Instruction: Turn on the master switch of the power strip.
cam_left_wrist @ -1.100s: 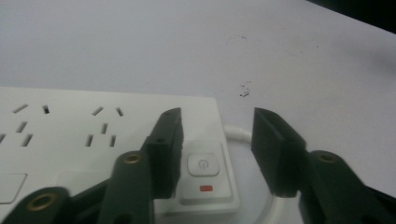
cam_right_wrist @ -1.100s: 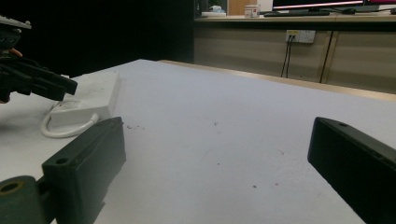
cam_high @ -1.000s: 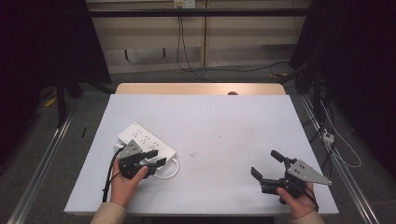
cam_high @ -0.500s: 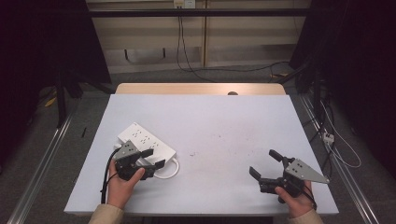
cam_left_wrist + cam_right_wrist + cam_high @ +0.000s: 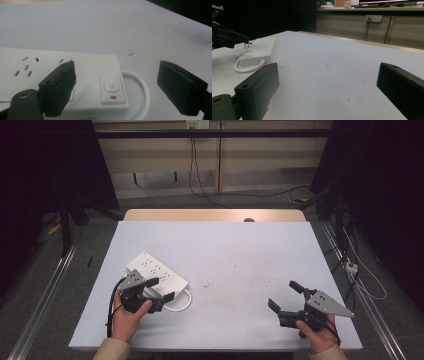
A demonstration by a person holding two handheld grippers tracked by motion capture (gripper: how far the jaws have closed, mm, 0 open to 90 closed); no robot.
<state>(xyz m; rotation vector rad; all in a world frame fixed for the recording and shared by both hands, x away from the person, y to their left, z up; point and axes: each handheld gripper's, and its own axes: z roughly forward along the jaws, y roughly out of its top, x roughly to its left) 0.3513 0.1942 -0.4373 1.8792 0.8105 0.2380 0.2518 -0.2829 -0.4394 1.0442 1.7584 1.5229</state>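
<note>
The left gripper (image 5: 157, 290) fingers have just been opening, now spread above the power strip (image 5: 75, 82) switch (image 5: 112, 88), nothing between them. Right gripper (image 5: 285, 295) fingers are spread, idle, well apart from the power strip. Whether the switch has been pressed cannot be told.

The one readable sign is a power symbol on the white power strip's (image 5: 75, 82) switch button (image 5: 111, 86) (lower middle of the left gripper view). No words, brands or numbers can be read.
</note>
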